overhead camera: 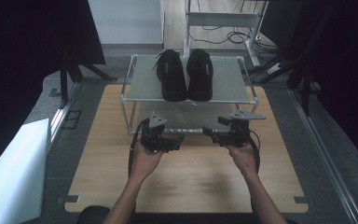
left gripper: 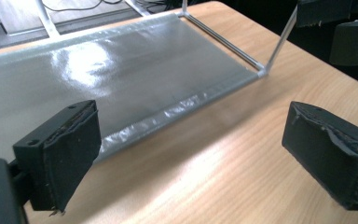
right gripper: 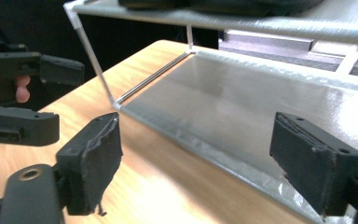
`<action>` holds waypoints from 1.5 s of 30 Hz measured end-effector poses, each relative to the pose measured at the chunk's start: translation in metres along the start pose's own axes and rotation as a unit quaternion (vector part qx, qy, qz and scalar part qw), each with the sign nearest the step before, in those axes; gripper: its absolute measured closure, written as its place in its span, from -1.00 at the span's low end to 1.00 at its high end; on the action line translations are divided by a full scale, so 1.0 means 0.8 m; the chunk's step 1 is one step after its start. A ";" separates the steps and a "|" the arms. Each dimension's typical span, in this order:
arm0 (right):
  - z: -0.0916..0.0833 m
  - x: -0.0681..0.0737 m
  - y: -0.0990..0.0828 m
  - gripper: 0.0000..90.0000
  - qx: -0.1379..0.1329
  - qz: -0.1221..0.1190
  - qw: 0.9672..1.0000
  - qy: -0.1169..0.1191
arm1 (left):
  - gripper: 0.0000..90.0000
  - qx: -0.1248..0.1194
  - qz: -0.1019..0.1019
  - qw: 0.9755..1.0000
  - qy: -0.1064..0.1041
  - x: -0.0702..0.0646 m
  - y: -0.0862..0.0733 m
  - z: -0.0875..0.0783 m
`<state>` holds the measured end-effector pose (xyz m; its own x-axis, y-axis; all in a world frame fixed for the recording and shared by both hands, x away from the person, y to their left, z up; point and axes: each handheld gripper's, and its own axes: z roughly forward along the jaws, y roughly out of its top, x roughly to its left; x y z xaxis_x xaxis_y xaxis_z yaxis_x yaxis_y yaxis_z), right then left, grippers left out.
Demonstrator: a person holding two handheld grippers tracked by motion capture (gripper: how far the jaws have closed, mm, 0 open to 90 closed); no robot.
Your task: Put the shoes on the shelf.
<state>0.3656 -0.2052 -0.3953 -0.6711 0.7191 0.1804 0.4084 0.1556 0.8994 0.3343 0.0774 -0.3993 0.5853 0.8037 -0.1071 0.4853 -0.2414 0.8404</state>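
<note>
Wooden table | shoes atop rack | both tongs agape

2 black shoes, grey rack, light woodgrain table.

pale wood-grain tabletop, smooth; grey glossy sheet shelves on a thin metal-tube rack (lower one glares); matt black shoes at upper centre.

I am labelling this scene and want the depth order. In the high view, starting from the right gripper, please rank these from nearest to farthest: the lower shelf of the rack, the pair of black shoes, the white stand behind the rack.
From the right gripper:
1. Lower shelf, just ahead of the jaws, under the rack's top.
2. Black shoes, on the top shelf, farther back.
3. White stand, on the floor behind the rack.
</note>
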 end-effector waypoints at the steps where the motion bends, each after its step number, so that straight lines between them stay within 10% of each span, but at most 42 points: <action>1: -0.003 0.001 -0.006 -0.69 0.006 -0.006 1.000 0.003 | -0.94 -0.001 0.002 1.000 0.002 -0.002 -0.005 -0.004; 17: -0.030 0.014 -0.051 -0.89 0.051 -0.065 0.997 0.002 | -0.97 0.016 0.048 0.999 0.002 -0.018 -0.053 -0.022; 32: -0.032 0.012 -0.100 -1.00 0.093 -0.047 0.995 0.006 | -1.00 0.014 0.044 0.999 -0.024 -0.017 -0.103 -0.026; 45: -0.013 0.015 -0.144 -1.00 0.139 -0.067 0.988 -0.009 | -1.00 0.066 0.052 0.996 -0.018 -0.025 -0.149 -0.001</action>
<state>0.3040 -0.2219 -0.4927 -0.7213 0.6902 0.0574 0.4722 0.4295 0.7698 0.2645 0.0907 -0.4969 0.6590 0.7509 -0.0432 0.5001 -0.3946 0.7708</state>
